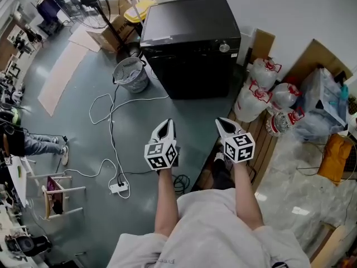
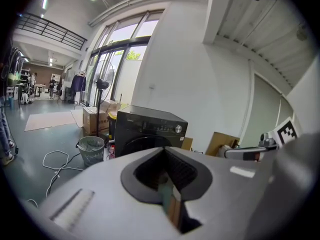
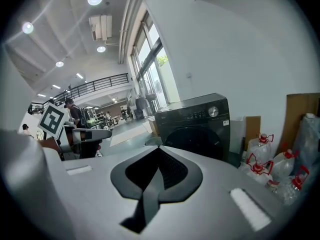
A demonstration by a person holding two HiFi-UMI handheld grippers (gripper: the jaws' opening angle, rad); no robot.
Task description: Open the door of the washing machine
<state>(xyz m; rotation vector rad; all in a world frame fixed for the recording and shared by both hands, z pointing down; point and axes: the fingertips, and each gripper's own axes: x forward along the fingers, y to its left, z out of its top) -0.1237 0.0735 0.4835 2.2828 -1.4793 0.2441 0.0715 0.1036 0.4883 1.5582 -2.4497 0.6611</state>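
A black front-loading washing machine point(image 1: 189, 43) stands against the white wall, some way ahead of both grippers. Its round dark door point(image 3: 195, 139) faces me and looks closed, below a control strip with a silver knob point(image 3: 213, 112). In the left gripper view the machine point(image 2: 147, 131) sits just beyond the jaw tips. My left gripper point(image 1: 167, 123) is shut with nothing in it and hangs over the grey floor. My right gripper point(image 1: 222, 123) is beside it, also shut and holding nothing. Neither touches the machine.
A mesh wastebasket point(image 1: 131, 74) stands left of the machine, with a standing fan point(image 1: 97, 4) and cardboard boxes point(image 1: 111, 29) behind it. White cables and a power strip point(image 1: 118, 187) lie on the floor at left. Water jugs point(image 1: 254, 99) crowd the right side. A person point(image 1: 33, 144) sits far left.
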